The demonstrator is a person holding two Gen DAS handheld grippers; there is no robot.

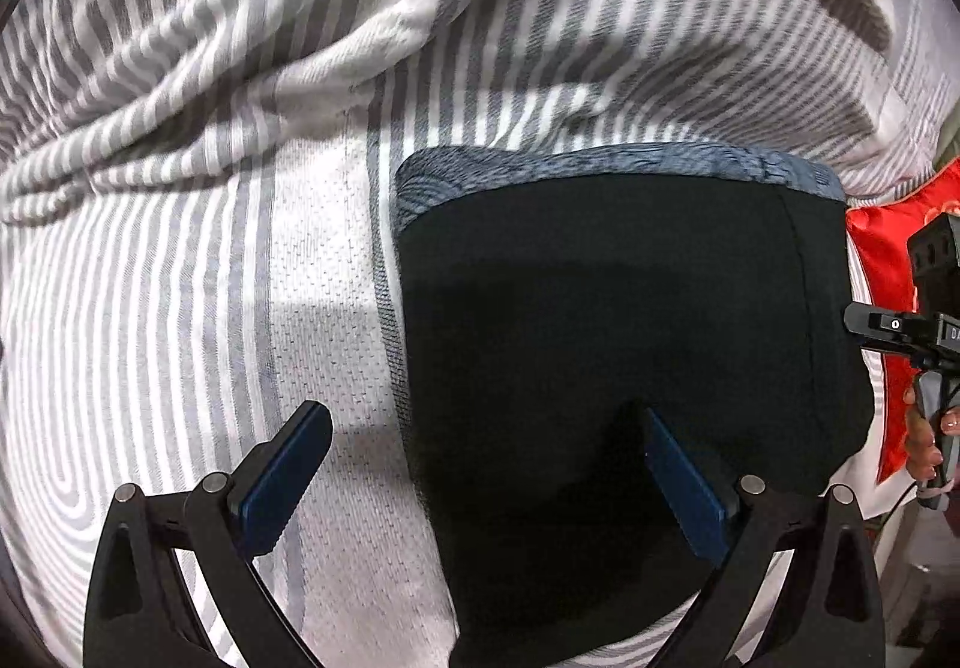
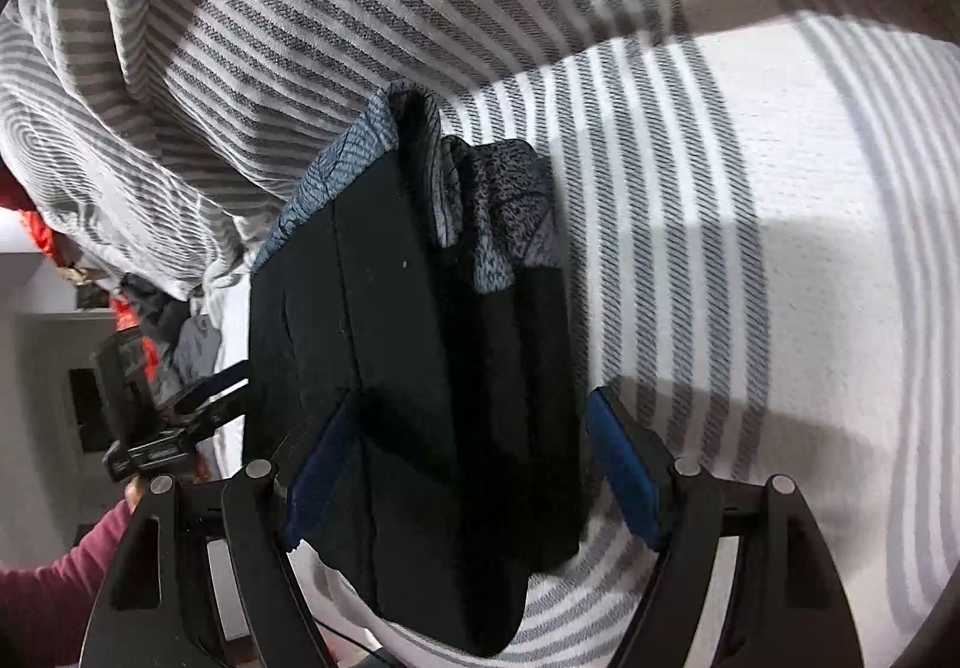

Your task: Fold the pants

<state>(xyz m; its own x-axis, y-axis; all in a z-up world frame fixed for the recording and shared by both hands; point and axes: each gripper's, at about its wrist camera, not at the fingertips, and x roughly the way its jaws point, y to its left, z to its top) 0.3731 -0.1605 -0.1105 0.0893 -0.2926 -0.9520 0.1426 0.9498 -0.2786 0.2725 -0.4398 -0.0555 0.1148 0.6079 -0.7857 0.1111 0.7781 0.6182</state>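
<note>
The black pants (image 1: 624, 332) lie folded into a compact stack on the striped bed, with a blue-grey waistband (image 1: 600, 164) at the far edge. My left gripper (image 1: 480, 464) is open, its fingers straddling the stack's left edge, nothing held. In the right wrist view the folded pants (image 2: 420, 344) show layered edges and the blue-grey waistband (image 2: 498, 206). My right gripper (image 2: 474, 452) is open with a finger on each side of the stack. The right gripper shows at the right edge of the left wrist view (image 1: 924, 332). The left gripper shows at the left of the right wrist view (image 2: 162, 428).
A grey-and-white striped bedsheet (image 1: 180, 308) covers the bed, with a rumpled striped duvet (image 1: 240, 38) behind. A red cloth (image 1: 882, 260) lies at the right edge of the bed. Clothes pile beside the bed (image 2: 180, 332).
</note>
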